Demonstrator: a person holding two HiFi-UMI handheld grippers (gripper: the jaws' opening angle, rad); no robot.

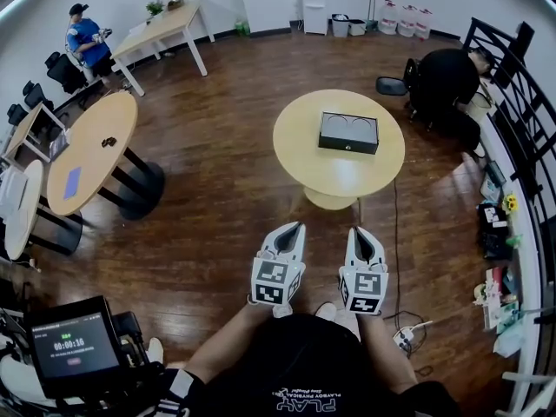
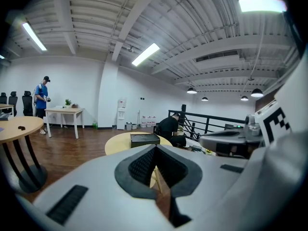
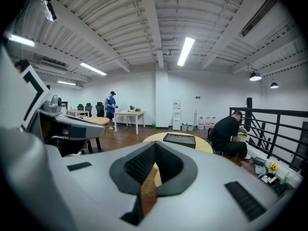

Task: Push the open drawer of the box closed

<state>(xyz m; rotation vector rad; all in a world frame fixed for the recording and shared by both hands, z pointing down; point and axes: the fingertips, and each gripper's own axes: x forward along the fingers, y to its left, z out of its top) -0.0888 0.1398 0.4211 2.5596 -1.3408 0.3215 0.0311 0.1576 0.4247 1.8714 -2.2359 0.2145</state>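
Note:
A black box (image 1: 347, 133) lies on a round light-wood table (image 1: 295, 159) ahead of me, well beyond both grippers. Its top shows two round hollows, and a front face with a small handle turns towards me. At this distance I cannot tell how far the drawer stands out. My left gripper (image 1: 296, 225) and right gripper (image 1: 360, 230) hang side by side over the wooden floor, both shut and empty, pointing at the table. The left gripper view shows the box (image 2: 144, 139) past the closed left gripper (image 2: 155, 150). The right gripper view shows the box (image 3: 179, 139) beyond the closed right gripper (image 3: 154, 150).
A person in black (image 1: 447, 76) sits just right of the table beside a black railing (image 1: 521, 102). More round tables (image 1: 91, 150) stand at the left, and a person in blue (image 1: 85, 40) is far back. A power strip (image 1: 404, 337) and its cable lie on the floor.

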